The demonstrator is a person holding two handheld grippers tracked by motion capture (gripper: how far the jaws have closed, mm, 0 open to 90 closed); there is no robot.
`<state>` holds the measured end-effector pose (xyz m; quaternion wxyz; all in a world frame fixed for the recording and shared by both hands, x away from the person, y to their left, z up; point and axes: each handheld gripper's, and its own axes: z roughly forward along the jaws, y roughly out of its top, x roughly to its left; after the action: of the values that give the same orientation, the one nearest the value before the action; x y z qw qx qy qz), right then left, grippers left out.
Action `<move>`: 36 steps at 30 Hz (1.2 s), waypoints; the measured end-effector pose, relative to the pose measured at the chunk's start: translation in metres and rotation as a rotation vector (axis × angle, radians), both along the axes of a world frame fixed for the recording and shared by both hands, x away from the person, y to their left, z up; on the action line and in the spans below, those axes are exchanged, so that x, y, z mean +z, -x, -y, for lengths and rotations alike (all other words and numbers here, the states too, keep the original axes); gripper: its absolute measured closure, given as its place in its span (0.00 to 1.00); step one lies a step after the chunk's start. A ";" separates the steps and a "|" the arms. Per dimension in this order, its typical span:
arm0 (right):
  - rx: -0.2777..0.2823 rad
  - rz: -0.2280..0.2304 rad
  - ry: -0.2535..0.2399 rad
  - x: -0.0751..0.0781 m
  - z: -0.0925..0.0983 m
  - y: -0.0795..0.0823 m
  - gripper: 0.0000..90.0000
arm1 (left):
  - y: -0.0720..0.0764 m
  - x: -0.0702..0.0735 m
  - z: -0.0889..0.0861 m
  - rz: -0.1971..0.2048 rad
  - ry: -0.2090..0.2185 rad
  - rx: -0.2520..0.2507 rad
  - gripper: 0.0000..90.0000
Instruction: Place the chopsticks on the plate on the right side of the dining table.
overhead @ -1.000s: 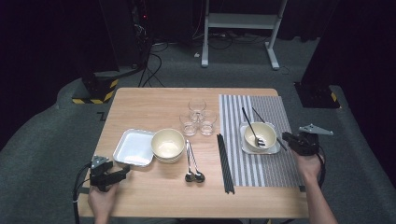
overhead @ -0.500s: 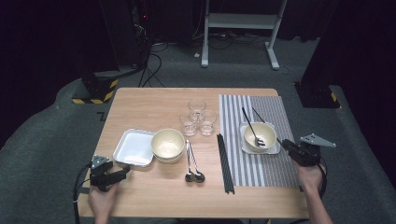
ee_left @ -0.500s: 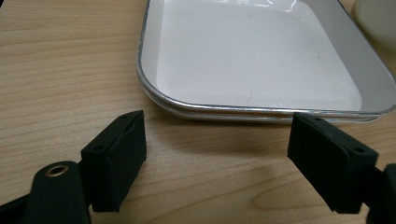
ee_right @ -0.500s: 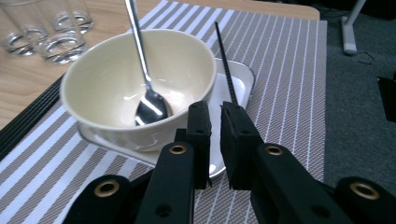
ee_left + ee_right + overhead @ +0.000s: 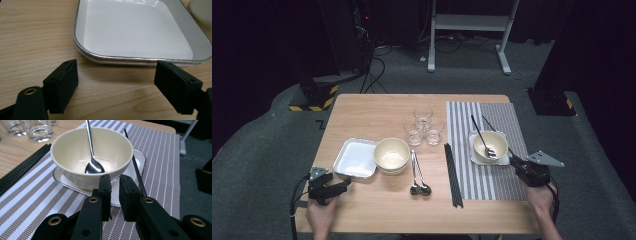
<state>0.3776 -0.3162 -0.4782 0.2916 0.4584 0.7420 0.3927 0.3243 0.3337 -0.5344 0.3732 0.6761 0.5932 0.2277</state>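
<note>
- Cream-coloured bowl (image 5: 490, 146) sat on a small white plate (image 5: 140, 158), on the striped placement mat (image 5: 507, 115) at the table's 3 o'clock side, laid as one finished place setting.
- A spoon (image 5: 93, 166) rested inside the bowl, handle leaning out toward 12 o'clock, so the rim propped it.
- One black chopstick (image 5: 136, 167) lay across the plate's edge, just beside the bowl.
- The right gripper (image 5: 513, 160) was at the bowl's 4 o'clock, low and aimed at the plate's near rim. Its jaws were almost together, had just been opening a little, and nothing showed between them. I judged it was lining up on the plate or the chopstick.
- The left gripper (image 5: 344, 184) lay at the 7 o'clock corner of the white tray (image 5: 355, 157), jaws spread wide and gripping nothing, the tray's rim just ahead; it looked parked, ready for that rim.
- Stacked cream bowls (image 5: 392, 154) touched the tray at its 3 o'clock; two more spoons (image 5: 417, 175), a bundle of chopsticks (image 5: 453, 172) and three glasses (image 5: 424, 127) waited mid-table as supplies.
</note>
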 end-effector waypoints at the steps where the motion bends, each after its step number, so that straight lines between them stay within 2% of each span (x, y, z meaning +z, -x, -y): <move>1: 0.003 0.003 0.010 0.000 -0.002 0.001 0.88 | 0.000 0.000 0.000 -0.001 -0.004 -0.001 0.21; 9: 0.044 0.000 0.026 -0.004 -0.017 0.008 0.88 | 0.000 0.000 0.000 0.000 -0.003 -0.002 0.22; 14: 0.067 -0.001 -0.003 -0.005 -0.023 0.013 0.87 | 0.000 0.000 0.000 -0.003 -0.011 -0.004 0.22; 17: 0.074 -0.016 -0.022 -0.008 -0.029 0.017 0.85 | 0.000 0.000 0.000 0.000 -0.002 -0.002 0.22; 21: 0.098 -0.015 -0.027 -0.008 -0.038 0.020 0.85 | 0.000 0.000 0.000 0.000 -0.002 -0.002 0.21; 36: 0.195 -0.052 -0.059 -0.015 -0.076 0.013 0.85 | 0.000 0.000 0.000 0.000 0.004 -0.002 0.22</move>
<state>0.3649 -0.2406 -0.4930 0.2191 0.4023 0.7786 0.4289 0.3243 0.3339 -0.5344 0.3747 0.6759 0.5929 0.2265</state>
